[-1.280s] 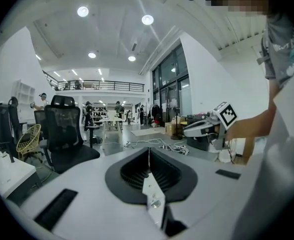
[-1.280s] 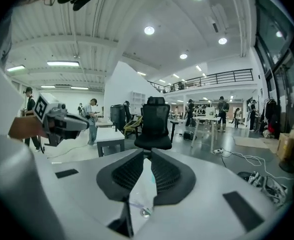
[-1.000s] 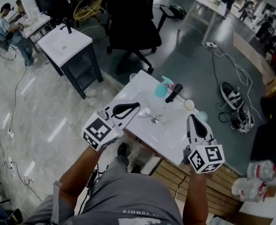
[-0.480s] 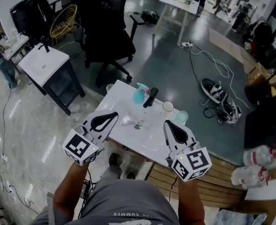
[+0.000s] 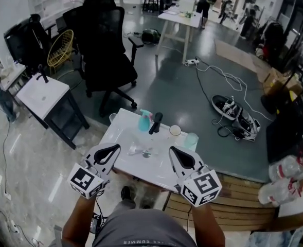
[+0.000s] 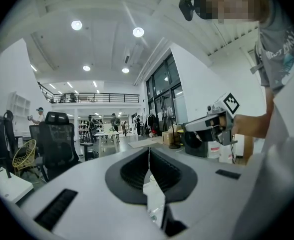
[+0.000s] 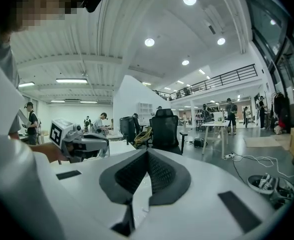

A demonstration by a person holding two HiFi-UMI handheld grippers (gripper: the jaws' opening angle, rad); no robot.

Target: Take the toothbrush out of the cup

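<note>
Table point(image 5: 121, 129): white sink top, near edge under both grippers | left gripper point(image 5: 117, 146): jaws pressed together, nothing between them, hovering over the near-left edge | right gripper point(image 5: 171, 150): jaws together, empty, over the near-right edge | cup point(image 5: 175, 130): pale, upright near the black faucet point(image 5: 155, 122), apart from both grippers | toothbrush: too small to make out.

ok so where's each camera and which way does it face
Head view: on the head, steeply down at the table; left gripper, right gripper, forearms show.
Left gripper view: on that gripper, level across the room; shut jaws, torso show.
Right gripper view: likewise on its gripper; shut jaws, torso show.
Shared: each gripper view shows the other gripper; all show the chair.
</note>
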